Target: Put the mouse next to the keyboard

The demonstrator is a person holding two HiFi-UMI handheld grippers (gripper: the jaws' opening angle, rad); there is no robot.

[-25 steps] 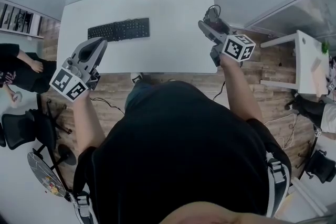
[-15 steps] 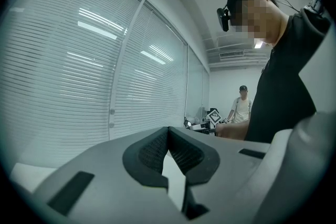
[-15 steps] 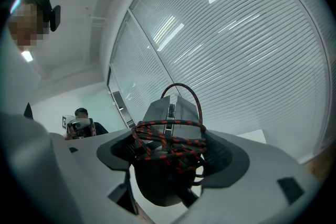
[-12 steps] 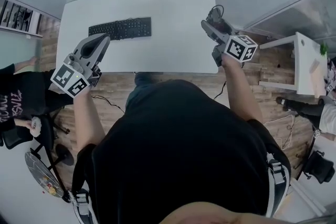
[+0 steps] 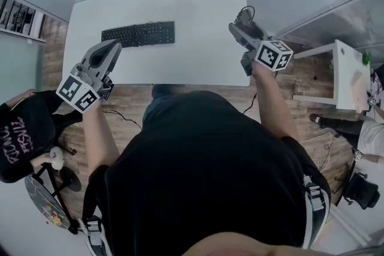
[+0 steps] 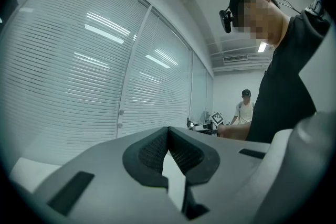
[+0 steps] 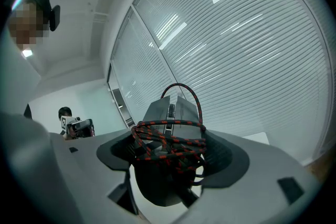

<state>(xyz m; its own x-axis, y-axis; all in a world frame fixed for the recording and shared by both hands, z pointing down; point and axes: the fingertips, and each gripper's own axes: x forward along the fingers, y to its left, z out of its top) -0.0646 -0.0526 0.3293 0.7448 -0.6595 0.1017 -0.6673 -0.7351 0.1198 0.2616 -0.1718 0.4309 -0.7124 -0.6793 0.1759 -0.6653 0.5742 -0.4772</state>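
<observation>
Right gripper view: right hand-held gripper (image 7: 170,157) pinched the cable-wrapped mouse (image 7: 173,113); left hand-held gripper (image 6: 168,136) sat pressed together.

1. Two grippers are being held up: one left gripper (image 5: 113,47) and one right gripper (image 5: 239,26)
2. One keyboard (image 5: 138,33) is lying on the big white table (image 5: 198,57)
3. One mouse (image 7: 170,113) is sitting wrapped in its one red-and-black cable (image 7: 167,140)
4. Two tables are standing here, counting the small side table (image 5: 345,69)
5. Two bystanders are showing at the edges: one left bystander (image 5: 21,138) and one right bystander (image 5: 371,132)
</observation>
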